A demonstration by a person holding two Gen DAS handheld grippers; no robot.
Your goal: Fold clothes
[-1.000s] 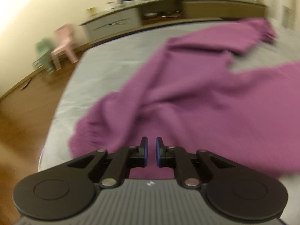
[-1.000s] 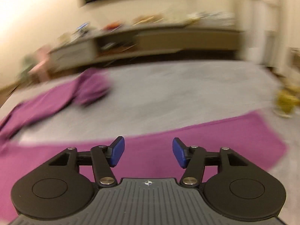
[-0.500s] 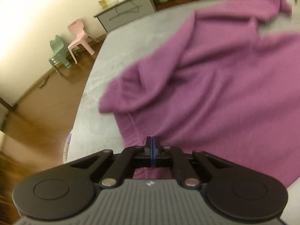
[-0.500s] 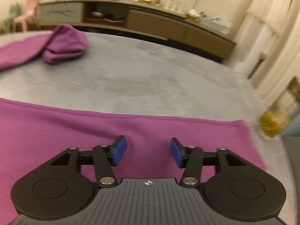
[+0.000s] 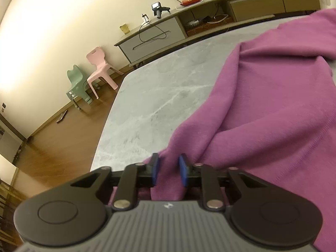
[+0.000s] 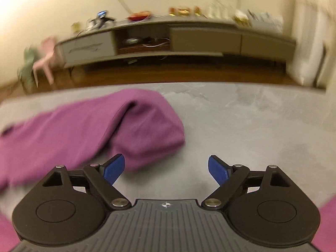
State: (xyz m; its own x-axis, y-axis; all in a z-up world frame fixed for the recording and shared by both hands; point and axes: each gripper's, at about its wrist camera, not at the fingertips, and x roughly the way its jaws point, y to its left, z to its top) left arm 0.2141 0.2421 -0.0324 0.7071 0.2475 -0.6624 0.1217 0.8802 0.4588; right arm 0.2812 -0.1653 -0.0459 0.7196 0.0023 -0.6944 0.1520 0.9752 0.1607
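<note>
A purple knit garment (image 5: 273, 109) is spread in rumpled folds over a grey marbled tabletop (image 5: 159, 96), with one sleeve-like end (image 6: 147, 126) seen bunched and folded back on itself in the right wrist view. In the left wrist view a fold of the garment's edge is found between the blue pads of the left gripper (image 5: 169, 169); the jaws stand narrow and are opening, and a gap shows beside the fabric, so it is not pressed. The right gripper (image 6: 166, 169) is held above bare tabletop just beside the bunched end, its jaws wide and opening with nothing between them. Beyond the table, a wooden floor (image 5: 63, 147), a pink child's chair (image 5: 100, 67), a green child's chair (image 5: 76, 86) and a long low sideboard (image 6: 189, 40) against the wall are seen.
</note>
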